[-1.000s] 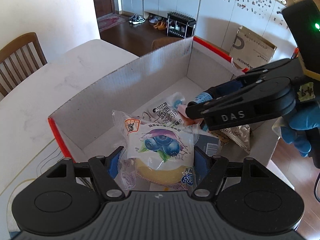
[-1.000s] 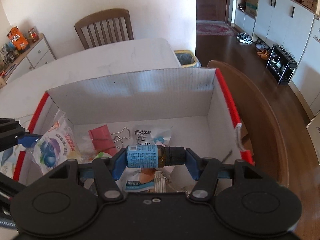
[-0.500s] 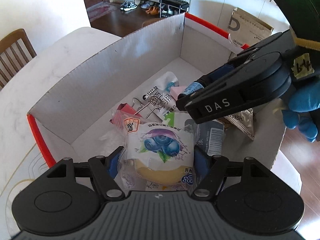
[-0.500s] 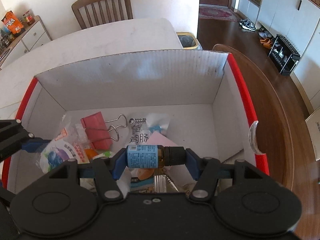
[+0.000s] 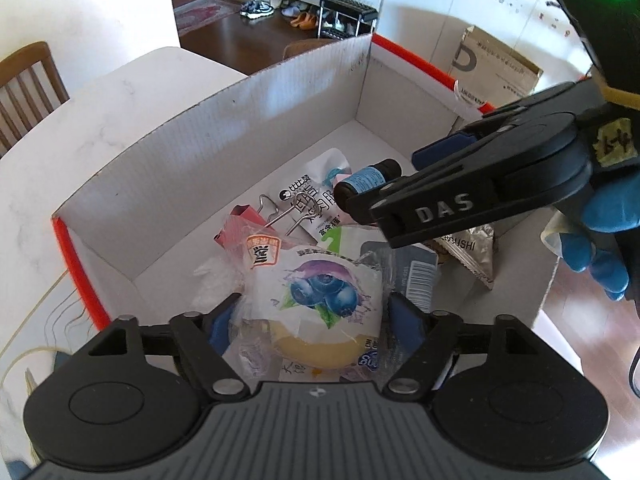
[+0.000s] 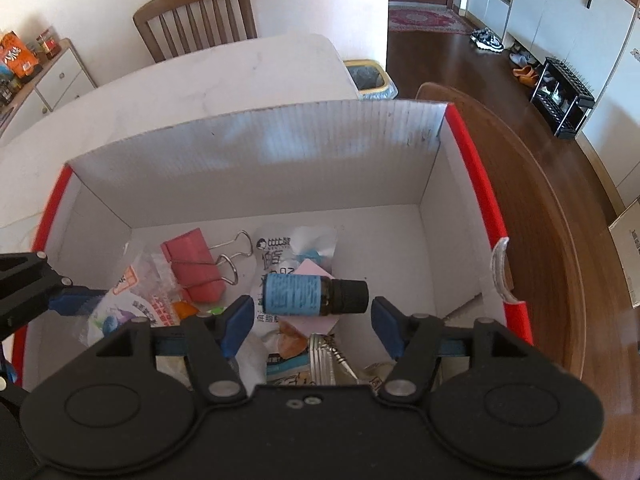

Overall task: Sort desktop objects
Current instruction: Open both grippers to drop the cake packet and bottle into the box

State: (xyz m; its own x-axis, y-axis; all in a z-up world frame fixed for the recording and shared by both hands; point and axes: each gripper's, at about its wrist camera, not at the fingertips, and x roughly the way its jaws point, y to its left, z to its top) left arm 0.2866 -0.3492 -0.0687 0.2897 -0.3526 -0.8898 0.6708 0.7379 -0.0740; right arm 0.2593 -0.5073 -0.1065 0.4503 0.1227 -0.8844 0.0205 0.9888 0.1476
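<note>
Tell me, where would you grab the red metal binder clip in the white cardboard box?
Take the red metal binder clip by its folded body, from straight above: it lies flat on the box floor, and its thin wire handles would likely slip.

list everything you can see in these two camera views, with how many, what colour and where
Corrugated cardboard box: one, white with red edges, on the table.
Small dark glass bottle with blue label: one, between the right gripper's opening jaws, pads clear of it, over the box.
Blueberry-print plastic snack packet: one, white and purple, between the left gripper's opening jaws.
Red binder clip: one, on the box floor.
White printed pouches and wrappers: several, on the box floor.
Wooden chair: one, brown, behind the table.
Table: one, white.
Left gripper: black, blue pads.
Right gripper: black, blue pads.
Blue-gloved hand: one, holding the right gripper.
</note>
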